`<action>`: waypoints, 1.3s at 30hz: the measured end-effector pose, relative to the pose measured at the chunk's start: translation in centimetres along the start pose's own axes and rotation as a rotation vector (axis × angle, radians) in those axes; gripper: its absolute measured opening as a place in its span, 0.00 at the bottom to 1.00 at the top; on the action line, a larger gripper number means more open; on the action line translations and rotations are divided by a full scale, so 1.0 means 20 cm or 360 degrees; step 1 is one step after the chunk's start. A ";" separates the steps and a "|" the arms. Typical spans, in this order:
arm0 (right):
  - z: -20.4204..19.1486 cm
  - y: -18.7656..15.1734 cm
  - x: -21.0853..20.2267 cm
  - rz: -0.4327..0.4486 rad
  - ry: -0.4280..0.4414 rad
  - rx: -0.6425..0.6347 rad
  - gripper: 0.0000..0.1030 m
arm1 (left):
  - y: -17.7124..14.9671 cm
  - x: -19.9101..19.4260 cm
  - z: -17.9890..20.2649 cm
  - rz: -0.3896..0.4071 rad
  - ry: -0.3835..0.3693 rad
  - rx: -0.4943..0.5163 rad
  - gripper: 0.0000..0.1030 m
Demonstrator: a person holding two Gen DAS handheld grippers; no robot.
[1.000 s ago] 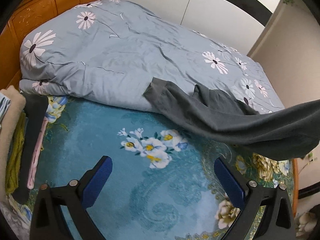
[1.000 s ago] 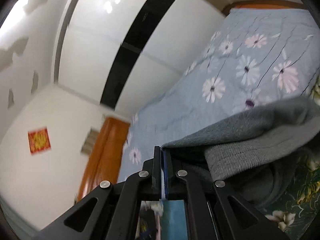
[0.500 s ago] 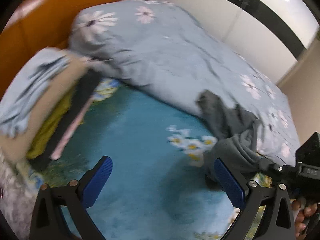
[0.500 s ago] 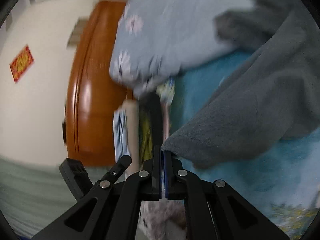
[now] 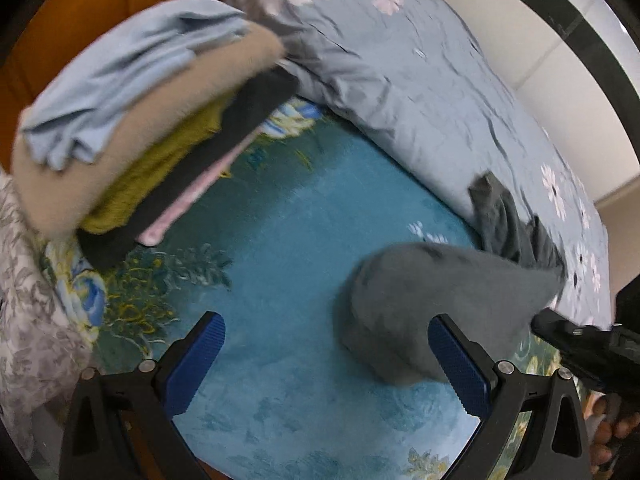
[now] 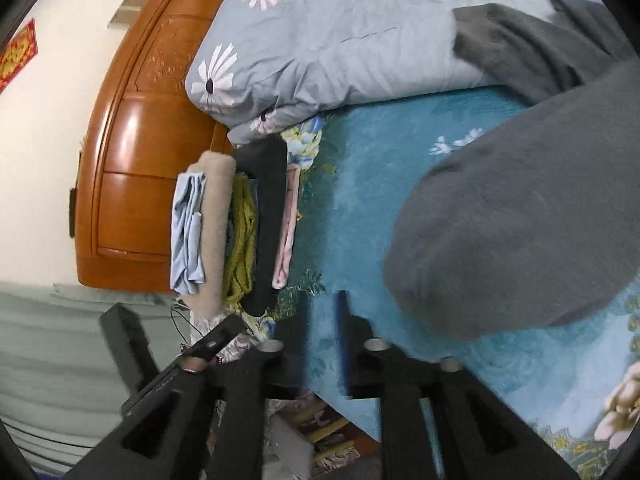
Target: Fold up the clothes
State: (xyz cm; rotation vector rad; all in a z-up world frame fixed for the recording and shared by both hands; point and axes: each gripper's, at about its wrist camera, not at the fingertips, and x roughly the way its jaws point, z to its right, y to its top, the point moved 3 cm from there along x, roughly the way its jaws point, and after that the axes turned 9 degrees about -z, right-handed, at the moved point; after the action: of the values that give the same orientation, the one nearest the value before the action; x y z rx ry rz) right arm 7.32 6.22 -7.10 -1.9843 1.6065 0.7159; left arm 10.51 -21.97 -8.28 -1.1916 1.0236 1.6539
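A grey sweater [image 5: 432, 304] lies bunched on the blue floral bedsheet [image 5: 304, 240], its far part trailing onto the quilt. It also fills the right of the right wrist view [image 6: 520, 216]. My left gripper [image 5: 326, 364] is open and empty, low over the sheet; its right fingertip overlaps the sweater's near edge. My right gripper [image 6: 323, 344] has its jaws a little apart and holds nothing, with the sweater just right of it. It also shows in the left wrist view [image 5: 576, 336] at the right edge.
A stack of folded clothes [image 5: 152, 120] sits at the left by the wooden headboard [image 6: 120, 168]; it also shows in the right wrist view [image 6: 236, 232]. A grey daisy quilt [image 5: 400, 72] lies heaped along the far side.
My right gripper has let go of the grey sweater, which dropped onto the sheet. Both views have swung left toward the stack of folded clothes.
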 end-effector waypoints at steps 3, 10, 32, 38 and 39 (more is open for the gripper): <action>0.23 -0.07 -0.17 0.0157 -0.0058 0.0201 0.45 | -0.01 0.09 0.11 -0.0077 -0.0004 0.0103 1.00; 0.81 -0.24 -0.45 0.0446 -0.0227 0.0717 0.55 | -0.05 0.39 0.23 -0.0326 0.0022 0.0119 0.99; 1.46 0.47 -0.47 0.0631 -0.0308 0.1185 0.55 | -0.19 1.00 0.37 -0.0684 -0.0052 -0.0240 0.88; 1.46 0.61 -0.44 0.0541 -0.0452 0.1126 0.37 | -0.21 1.06 0.42 -0.0729 -0.0113 -0.0340 0.59; 1.46 0.62 -0.44 0.0528 -0.0455 0.1122 0.32 | -0.21 1.06 0.43 -0.0730 -0.0121 -0.0342 0.55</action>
State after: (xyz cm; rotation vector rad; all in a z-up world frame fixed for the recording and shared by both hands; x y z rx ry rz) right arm -9.08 29.43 -23.53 -1.0841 1.7117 0.4297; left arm 7.64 -9.10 -27.49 -1.3715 0.4825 1.4494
